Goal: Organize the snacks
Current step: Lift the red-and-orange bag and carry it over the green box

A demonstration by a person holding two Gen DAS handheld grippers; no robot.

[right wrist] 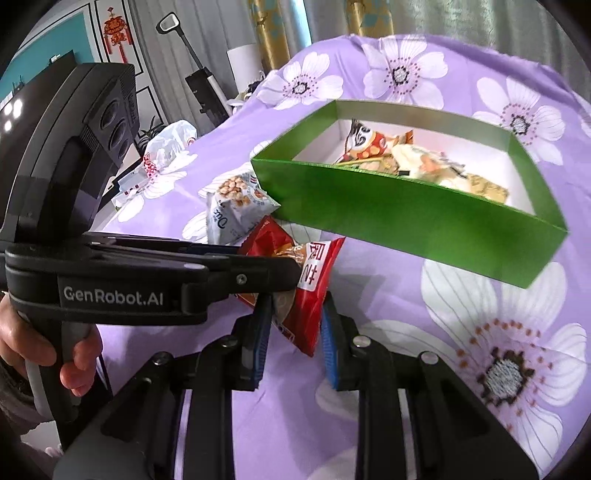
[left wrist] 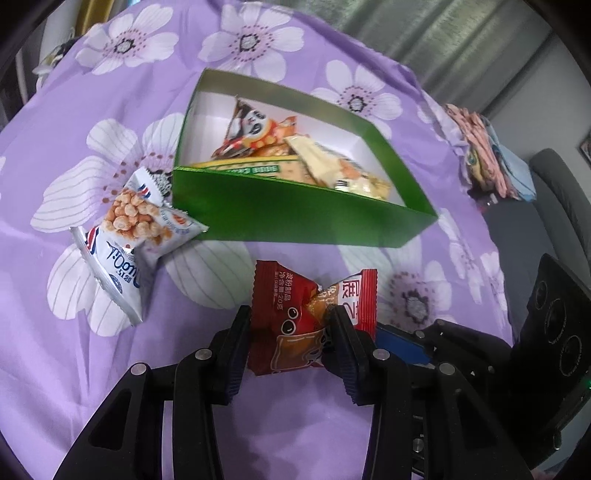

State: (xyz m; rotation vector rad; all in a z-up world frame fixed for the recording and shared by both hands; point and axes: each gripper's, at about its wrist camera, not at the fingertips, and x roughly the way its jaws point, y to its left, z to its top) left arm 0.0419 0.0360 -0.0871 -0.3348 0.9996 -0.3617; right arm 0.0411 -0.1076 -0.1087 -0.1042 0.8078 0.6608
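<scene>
Both tools [left wrist: 290, 332] [right wrist: 295, 332] clamped on red packet [left wrist: 295, 314]

One green box [left wrist: 295, 218], one red packet [left wrist: 295, 314], two white peanut packets [left wrist: 136, 221], and several packets, hard to count, inside the box.

You are working in a home, likely a bedroom or living room: a purple floral bedsheet [right wrist: 461, 314] covers the surface, curtains [right wrist: 280, 29] hang behind it, a red Chinese knot ornament [right wrist: 117, 31] decorates the wall, and a stick vacuum cleaner [right wrist: 201, 79] stands near folded clothes [left wrist: 487, 155]
</scene>
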